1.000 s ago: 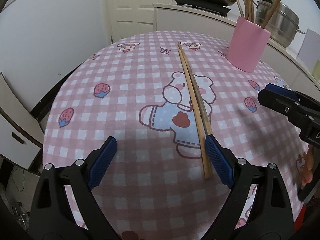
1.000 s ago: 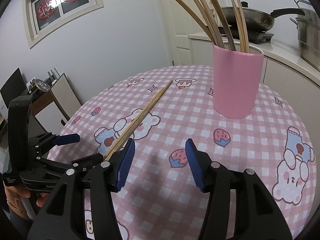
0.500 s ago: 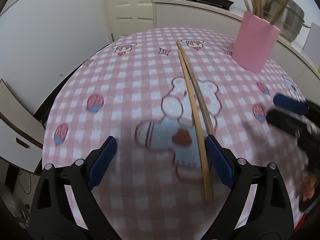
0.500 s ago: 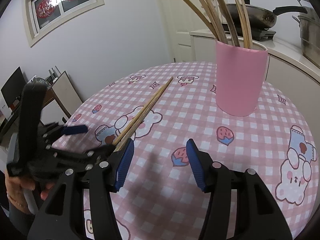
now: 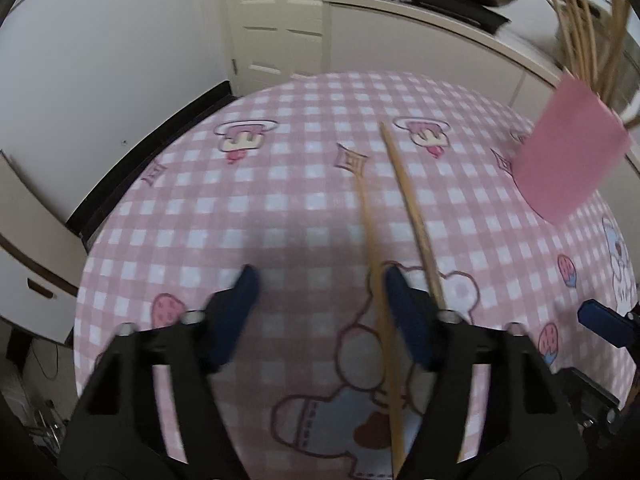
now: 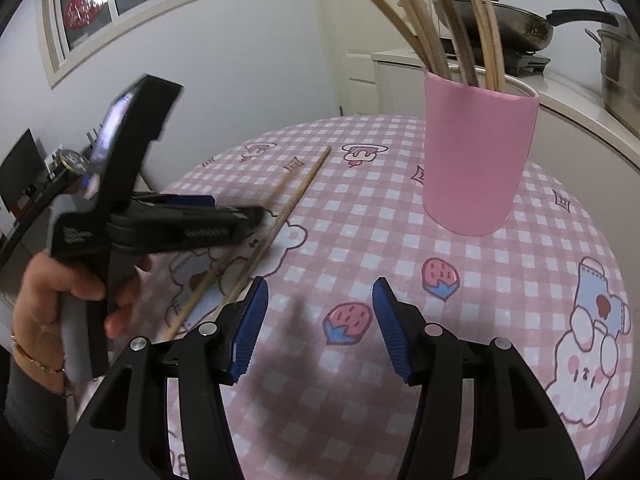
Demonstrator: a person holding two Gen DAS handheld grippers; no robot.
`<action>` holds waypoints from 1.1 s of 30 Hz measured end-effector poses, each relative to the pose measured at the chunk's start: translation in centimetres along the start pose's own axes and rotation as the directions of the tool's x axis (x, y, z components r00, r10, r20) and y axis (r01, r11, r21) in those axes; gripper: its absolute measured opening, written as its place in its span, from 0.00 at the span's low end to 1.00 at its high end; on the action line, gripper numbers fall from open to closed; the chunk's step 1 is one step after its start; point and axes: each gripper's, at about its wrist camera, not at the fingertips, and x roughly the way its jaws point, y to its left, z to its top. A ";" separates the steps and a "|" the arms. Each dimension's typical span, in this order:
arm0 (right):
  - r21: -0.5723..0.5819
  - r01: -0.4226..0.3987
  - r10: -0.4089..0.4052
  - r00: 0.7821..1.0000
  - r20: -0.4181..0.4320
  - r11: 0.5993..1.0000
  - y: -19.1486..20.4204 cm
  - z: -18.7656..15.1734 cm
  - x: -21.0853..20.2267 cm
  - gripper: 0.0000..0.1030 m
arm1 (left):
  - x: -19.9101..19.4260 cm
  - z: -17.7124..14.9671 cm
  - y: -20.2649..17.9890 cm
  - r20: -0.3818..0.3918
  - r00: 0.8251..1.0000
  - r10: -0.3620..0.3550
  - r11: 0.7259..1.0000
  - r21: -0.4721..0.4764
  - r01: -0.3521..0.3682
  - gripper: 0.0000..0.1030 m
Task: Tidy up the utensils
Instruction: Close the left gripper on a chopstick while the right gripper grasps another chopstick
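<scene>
Your tabletop is round and covered with a pink-and-white checked cloth printed with bears, strawberries and small diamonds. In your right wrist view, a pink cup full of wooden sticks stands on it toward one o'clock. Two loose chopsticks lie side by side on the cloth, running from about eight o'clock up toward eleven, well apart from the cup.
</scene>
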 end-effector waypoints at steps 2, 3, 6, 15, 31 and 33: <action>-0.012 0.005 -0.005 1.000 -0.015 1.000 0.1 0.3 0.7 0.50 | -0.3 -0.3 1.1 0.013 1.000 -0.005 1.000 -0.030 0.006 0.37; -0.016 0.003 -0.004 1.000 -0.023 1.000 0.2 0.5 1.1 0.50 | -0.4 -0.5 1.5 0.019 1.000 -0.010 0.999 -0.043 0.010 0.37; -0.030 0.009 -0.010 0.999 -0.039 1.000 0.5 1.2 2.2 0.50 | -0.8 -1.2 2.3 0.024 1.000 0.005 0.999 -0.046 -0.004 0.37; -0.096 0.062 -0.069 0.995 -0.070 0.993 1.9 4.2 6.3 0.50 | -2.1 -1.9 5.0 0.044 0.999 -0.016 0.995 -0.102 0.020 0.40; -0.041 0.079 -0.087 0.965 -0.247 0.996 0.7 11.8 14.1 0.35 | 1.5 2.8 6.1 -0.076 0.996 -0.054 0.986 -0.159 0.041 0.49; -0.042 0.077 -0.085 0.963 -0.257 0.996 0.6 12.1 14.4 0.28 | 1.7 3.0 5.7 -0.085 0.996 -0.036 0.989 -0.145 0.023 0.49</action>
